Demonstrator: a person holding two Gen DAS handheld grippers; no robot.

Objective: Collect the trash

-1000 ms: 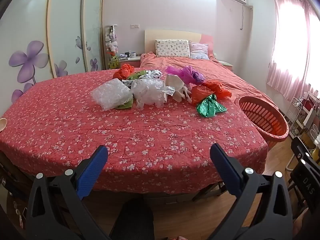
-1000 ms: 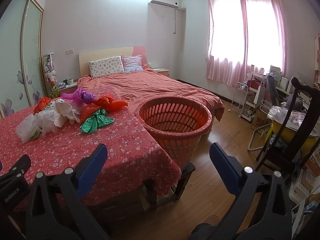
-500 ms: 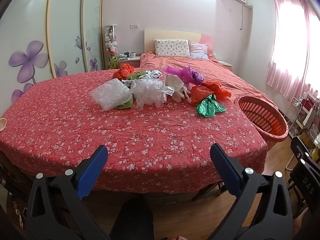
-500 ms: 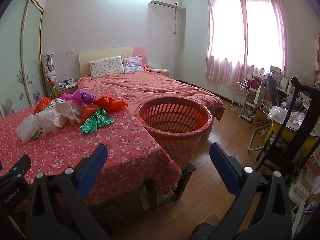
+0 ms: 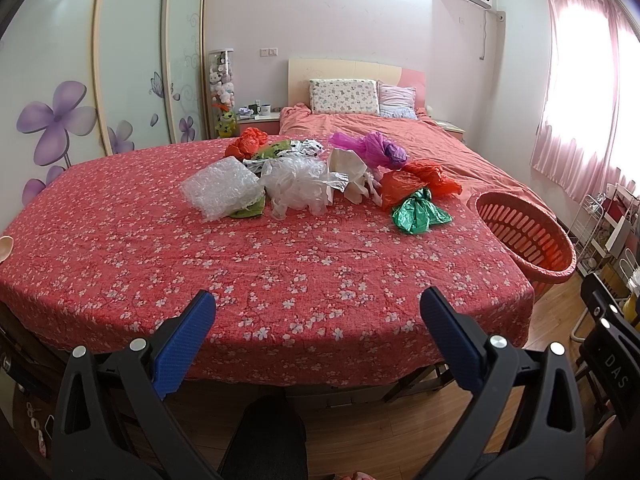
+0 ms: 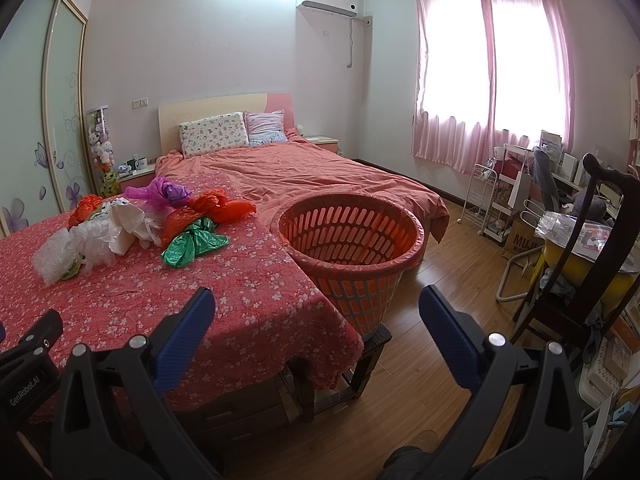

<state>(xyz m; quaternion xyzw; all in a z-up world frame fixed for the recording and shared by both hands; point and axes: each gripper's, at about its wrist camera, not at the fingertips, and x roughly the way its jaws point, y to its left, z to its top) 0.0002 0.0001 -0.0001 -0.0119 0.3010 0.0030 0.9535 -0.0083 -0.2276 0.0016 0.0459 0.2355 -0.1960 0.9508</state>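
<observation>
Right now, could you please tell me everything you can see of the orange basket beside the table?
The orange basket is a round plastic laundry-style tub with slotted walls and a rolled rim, wider at the top than at the base. It stands upright and looks empty. It sits on a low dark stand at the corner of the table, its rim level with the flowered red cloth and seeming to touch it. The bed lies just behind it. Neither gripper is near it.
</observation>
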